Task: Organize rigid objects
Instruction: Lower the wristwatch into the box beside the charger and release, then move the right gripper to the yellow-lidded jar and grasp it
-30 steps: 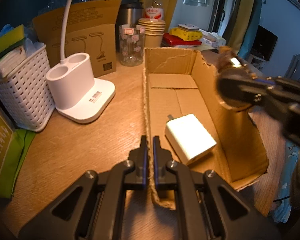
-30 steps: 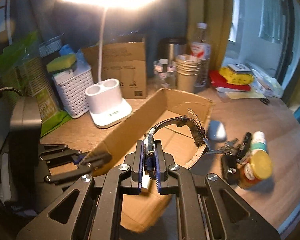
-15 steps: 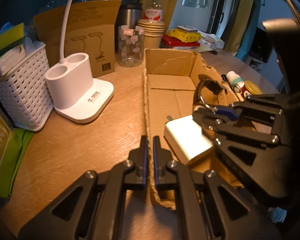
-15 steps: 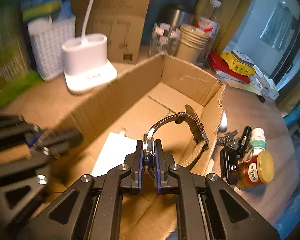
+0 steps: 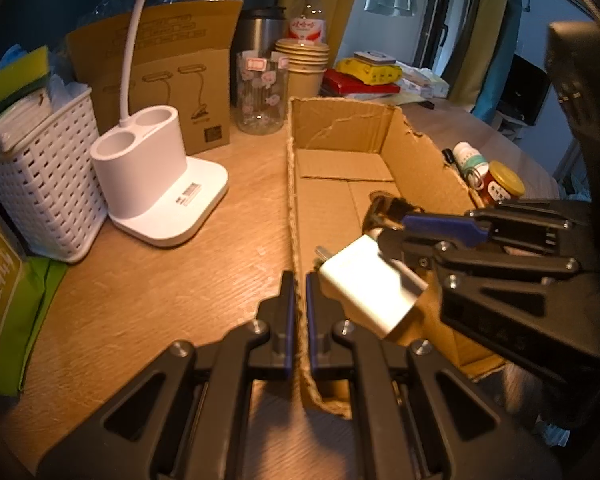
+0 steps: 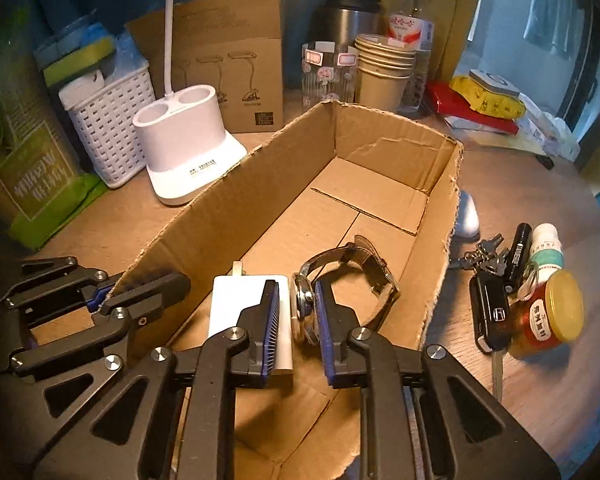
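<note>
Left tool (image 5: 298,312): lower centre of the left wrist view, fingers drawn narrow and clamped on the near left wall of the cardboard box (image 5: 296,208). In the right wrist view it sat at the lower left edge (image 6: 100,304), gripping the same wall.

Right tool (image 6: 296,320): lower centre of the right wrist view, blue-padded fingers spread wide inside the box (image 6: 380,148). The wristwatch (image 6: 340,280) stood on edge between the pads, its face close to the right pad; whether it touched could not be told. Its strap arched away toward frame centre, resting on the box floor.

White charger (image 6: 240,304): lying on the box floor, just left of the watch, partly behind the left pad; prongs pointing toward the far end. In the left wrist view it appeared at centre right (image 5: 364,284), with the right tool (image 5: 384,222) crossing above it from the right edge.

Worktop (image 6: 520,392): wooden, right of the box. Car key (image 6: 490,312), key bunch (image 6: 484,258), black marker (image 6: 520,248), white bottle (image 6: 546,246) and yellow-lidded jar (image 6: 548,314) clustered at mid right. A pale rounded item (image 6: 466,216) lay against the box's outer right wall.

Farther, upper left: white lamp base (image 6: 184,140), white basket (image 6: 108,124), brown carton (image 6: 232,60). Upper centre: glass jar (image 6: 328,72), stacked paper cups (image 6: 384,68), water bottle (image 6: 412,28).
</note>
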Available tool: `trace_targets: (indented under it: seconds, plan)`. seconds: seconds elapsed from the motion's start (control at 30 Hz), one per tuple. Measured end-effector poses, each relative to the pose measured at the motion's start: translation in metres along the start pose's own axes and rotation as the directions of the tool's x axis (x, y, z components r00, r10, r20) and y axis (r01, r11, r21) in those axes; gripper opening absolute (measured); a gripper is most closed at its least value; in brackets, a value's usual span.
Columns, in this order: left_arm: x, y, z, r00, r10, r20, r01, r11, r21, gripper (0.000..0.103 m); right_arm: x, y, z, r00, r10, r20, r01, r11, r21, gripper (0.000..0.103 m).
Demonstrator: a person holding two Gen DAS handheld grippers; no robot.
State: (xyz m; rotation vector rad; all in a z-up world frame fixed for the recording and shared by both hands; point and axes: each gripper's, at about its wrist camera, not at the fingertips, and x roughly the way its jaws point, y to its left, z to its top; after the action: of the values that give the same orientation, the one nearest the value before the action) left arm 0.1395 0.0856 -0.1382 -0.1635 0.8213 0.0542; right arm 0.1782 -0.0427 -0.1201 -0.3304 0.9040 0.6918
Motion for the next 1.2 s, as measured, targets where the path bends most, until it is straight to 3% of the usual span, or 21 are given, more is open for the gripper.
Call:
trace_targets:
  seconds: [0.17, 0.4, 0.47, 0.5, 0.9, 1.2]
  plan:
    - [0.000, -0.001, 0.000, 1.000, 0.003, 0.001, -0.003, 1.000, 0.001, 0.005, -0.014, 0.001, 0.000, 0.999, 0.003, 0.046, -0.004, 1.000, 0.018, 0.042]
    - [0.000, -0.002, 0.000, 1.000, 0.007, 0.000, -0.007, 1.000, 0.005, 0.005, -0.043, -0.014, -0.003, 0.991, -0.035, 0.127, 0.028, 0.998, 0.062, 0.049]
    - [0.000, -0.003, 0.000, 1.000, 0.012, 0.000, -0.012, 1.000, 0.008, 0.005, -0.053, -0.021, -0.004, 0.987, -0.051, 0.154, 0.038, 0.996, 0.082, 0.065]
    - [0.000, -0.004, 0.000, 1.000, 0.013, 0.000, -0.013, 1.000, 0.008, 0.005, -0.057, -0.025, -0.005, 0.985, -0.059, 0.165, 0.044, 0.995, 0.091, 0.067]
    - [0.000, -0.005, -0.001, 1.000, 0.032, 0.000, -0.032, 0.999, 0.017, 0.005, -0.093, -0.085, -0.023, 0.937, -0.264, 0.229, 0.205, 0.946, 0.252, 0.068]
    - [0.000, -0.007, 0.000, 0.999, 0.046, -0.003, -0.046, 0.999, 0.019, 0.005, -0.095, -0.109, -0.037, 0.925, -0.318, 0.210, 0.247, 0.920, 0.304, 0.068]
